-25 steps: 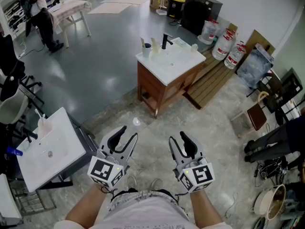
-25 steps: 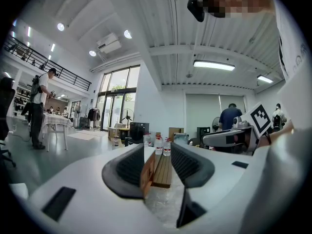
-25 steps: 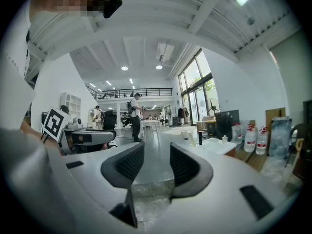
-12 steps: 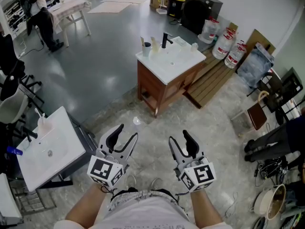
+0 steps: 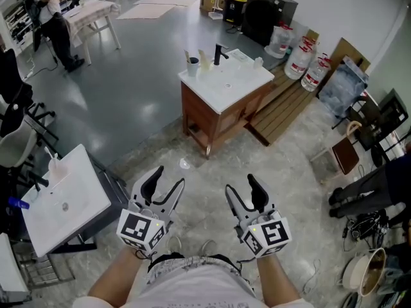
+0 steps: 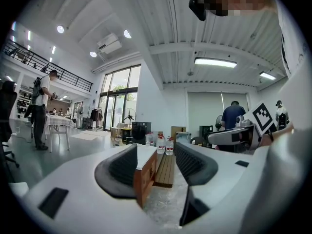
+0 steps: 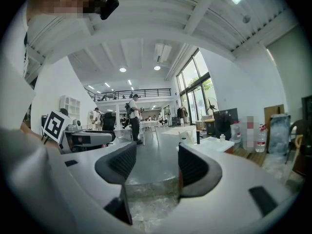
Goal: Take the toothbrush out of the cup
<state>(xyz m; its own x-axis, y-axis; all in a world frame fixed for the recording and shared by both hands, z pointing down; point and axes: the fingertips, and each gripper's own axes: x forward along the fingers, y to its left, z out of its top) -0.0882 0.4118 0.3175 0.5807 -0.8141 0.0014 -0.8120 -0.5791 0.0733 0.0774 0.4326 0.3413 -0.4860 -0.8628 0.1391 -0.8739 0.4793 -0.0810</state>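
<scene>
Opening both tools is what you have just done. The jaws of your left gripper (image 5: pixel 166 179) and your right gripper (image 5: pixel 242 188) have just been spreading apart. Now both stand wide, and nothing is between them. That means your tools are ready to grab, but the job has not really begun, because nothing is held yet and the cup (image 5: pixel 192 67) is well apart from you. It sits up at 12 o'clock from your grippers, on the white top of the sink cabinet (image 5: pixel 225 88). On that top it is at the 10 o'clock corner, with the black tap (image 5: pixel 219 54) to its 3 o'clock side. The toothbrush (image 5: pixel 187 56) is in the cup, so you will have to walk over first. It looks like a thin stick standing up, with its low end down inside the cup and its free end sticking out the top. Its long line runs from 6 to 12 o'clock, leaning a little toward 11. It is small and far off in the head view, so I can't tell which end has the bristles.
</scene>
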